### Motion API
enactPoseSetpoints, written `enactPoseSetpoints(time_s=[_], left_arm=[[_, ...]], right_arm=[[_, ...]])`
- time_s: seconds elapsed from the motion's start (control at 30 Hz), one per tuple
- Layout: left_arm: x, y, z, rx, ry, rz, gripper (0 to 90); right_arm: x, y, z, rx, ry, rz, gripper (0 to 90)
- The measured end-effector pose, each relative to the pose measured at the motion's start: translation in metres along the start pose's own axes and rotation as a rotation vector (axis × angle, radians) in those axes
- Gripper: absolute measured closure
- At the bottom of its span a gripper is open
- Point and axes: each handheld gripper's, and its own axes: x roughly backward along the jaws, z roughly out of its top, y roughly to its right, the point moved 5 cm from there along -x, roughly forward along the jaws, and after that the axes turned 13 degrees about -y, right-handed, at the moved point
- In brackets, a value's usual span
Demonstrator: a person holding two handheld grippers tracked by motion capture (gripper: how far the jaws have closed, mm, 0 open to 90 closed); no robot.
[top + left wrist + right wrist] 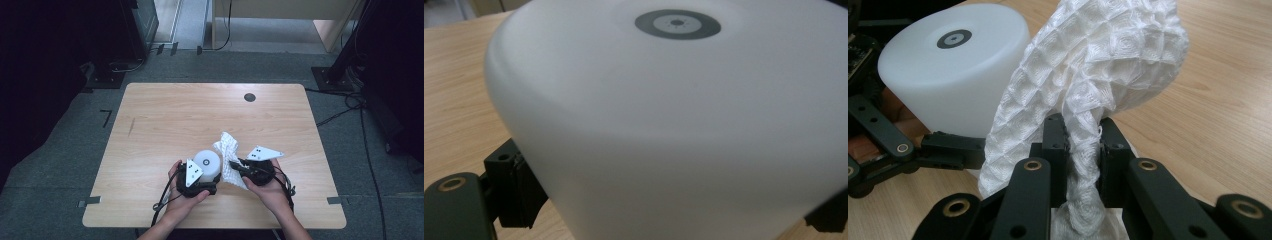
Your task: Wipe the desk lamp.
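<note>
A white, smooth cylinder (207, 161) with a grey ring mark on its top stands near the table's front middle. My left gripper (210, 176) is shut on it, and its pads (514, 195) press the cylinder (674, 125) on both sides. Just right of it, a white waffle-textured cloth (227, 150) rises in a bunch. My right gripper (236, 166) is shut on the cloth. In the right gripper view the jaws (1083, 145) pinch a twisted strand of the cloth (1098, 65), which leans against the cylinder (948, 70).
The wooden table (165, 115) has a round dark hole (250, 97) near its far edge. Cables (345, 110) lie on the floor to the right, and light wooden furniture (280, 20) stands beyond the table.
</note>
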Motion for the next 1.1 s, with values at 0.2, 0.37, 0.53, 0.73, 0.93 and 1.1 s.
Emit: enactPoseSetpoints(time_s=[0.2,0.37,0.53,0.73,0.93,1.1], left_arm=[[0.018,-0.012,0.008,-0.115,0.091,-0.239,8.0],[0.032,-0.007,0.007,-0.243,0.109,-0.277,8.0],[0.031,-0.008,0.008,-0.24,0.118,-0.271,8.0],[0.037,-0.017,0.011,-0.215,0.147,-0.276,8.0],[0.037,-0.019,0.01,-0.215,0.14,-0.273,8.0],[0.031,-0.016,0.007,-0.23,0.111,-0.262,8.0]], right_arm=[[0.015,-0.003,0.008,-0.01,0.062,0.054,78.0],[0.042,-0.023,0.025,0.034,0.152,0.11,78.1],[0.028,-0.037,0.022,0.094,0.093,0.076,78.2],[-0.014,-0.034,0.0,0.143,-0.077,-0.028,78.3],[-0.025,-0.031,-0.005,0.116,-0.119,-0.024,78.3],[0.01,-0.036,0.014,0.107,0.051,0.025,78.3]])
